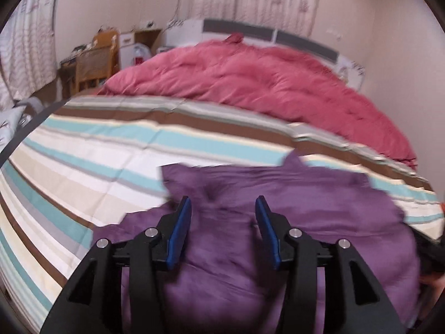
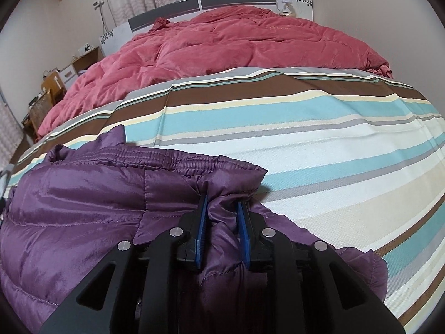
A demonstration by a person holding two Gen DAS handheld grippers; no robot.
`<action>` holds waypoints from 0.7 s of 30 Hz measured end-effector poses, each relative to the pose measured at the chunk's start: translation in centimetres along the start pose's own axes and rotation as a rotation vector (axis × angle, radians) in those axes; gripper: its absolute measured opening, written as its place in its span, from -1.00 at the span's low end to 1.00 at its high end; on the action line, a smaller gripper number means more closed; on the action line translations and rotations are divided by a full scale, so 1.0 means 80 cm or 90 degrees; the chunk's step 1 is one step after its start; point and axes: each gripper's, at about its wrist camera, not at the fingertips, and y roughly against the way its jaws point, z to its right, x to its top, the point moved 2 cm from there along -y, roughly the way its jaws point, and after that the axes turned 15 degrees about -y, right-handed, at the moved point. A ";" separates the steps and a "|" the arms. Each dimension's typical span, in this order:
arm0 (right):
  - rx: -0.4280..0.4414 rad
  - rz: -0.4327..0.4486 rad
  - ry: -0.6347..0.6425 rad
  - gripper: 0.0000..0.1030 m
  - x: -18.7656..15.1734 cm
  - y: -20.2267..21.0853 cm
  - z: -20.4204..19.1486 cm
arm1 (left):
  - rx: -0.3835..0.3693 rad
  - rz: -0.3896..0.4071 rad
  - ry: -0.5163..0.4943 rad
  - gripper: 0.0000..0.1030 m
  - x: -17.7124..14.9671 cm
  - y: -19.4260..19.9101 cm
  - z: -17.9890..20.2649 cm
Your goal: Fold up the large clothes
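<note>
A purple padded jacket [image 1: 292, 222] lies crumpled on the striped bedsheet [image 1: 83, 150] at the near edge of the bed. My left gripper [image 1: 224, 203] is open just above the jacket, nothing between its blue pads. In the right wrist view the jacket [image 2: 83, 208] lies at lower left, its elastic hem along the top. My right gripper [image 2: 222, 200] is shut on a bunched fold of the jacket near its right hem corner. The left wrist view is blurred.
A red quilt [image 1: 250, 83] is heaped at the head of the bed, also in the right wrist view [image 2: 222, 44]. The striped sheet [image 2: 333, 153] stretches right of the jacket. A wooden chair [image 1: 94, 61] and boxes stand at the far left. The headboard [image 2: 222, 2] and curtains are behind.
</note>
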 end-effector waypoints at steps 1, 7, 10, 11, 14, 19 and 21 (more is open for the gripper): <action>-0.001 0.000 0.001 -0.61 0.000 0.000 0.000 | -0.015 0.013 -0.010 -0.06 0.005 0.009 0.015; 0.002 0.000 -0.003 -0.61 0.000 0.000 0.000 | -0.008 -0.031 -0.109 -0.05 0.011 -0.026 0.082; 0.004 0.001 -0.005 -0.61 0.000 0.000 0.000 | -0.017 -0.047 -0.107 -0.04 -0.008 -0.054 0.088; 0.005 0.000 -0.007 -0.61 0.001 0.000 0.001 | -0.019 -0.050 -0.104 -0.03 -0.010 -0.056 0.088; 0.002 0.001 -0.004 -0.61 0.001 0.000 0.001 | -0.028 -0.060 -0.098 -0.03 -0.013 -0.063 0.087; -0.019 0.022 0.012 -0.56 0.005 0.036 -0.009 | -0.028 -0.060 -0.094 -0.03 -0.018 -0.063 0.087; 0.018 0.060 0.032 -0.56 -0.001 0.073 -0.033 | -0.022 -0.060 -0.098 -0.02 -0.017 -0.064 0.089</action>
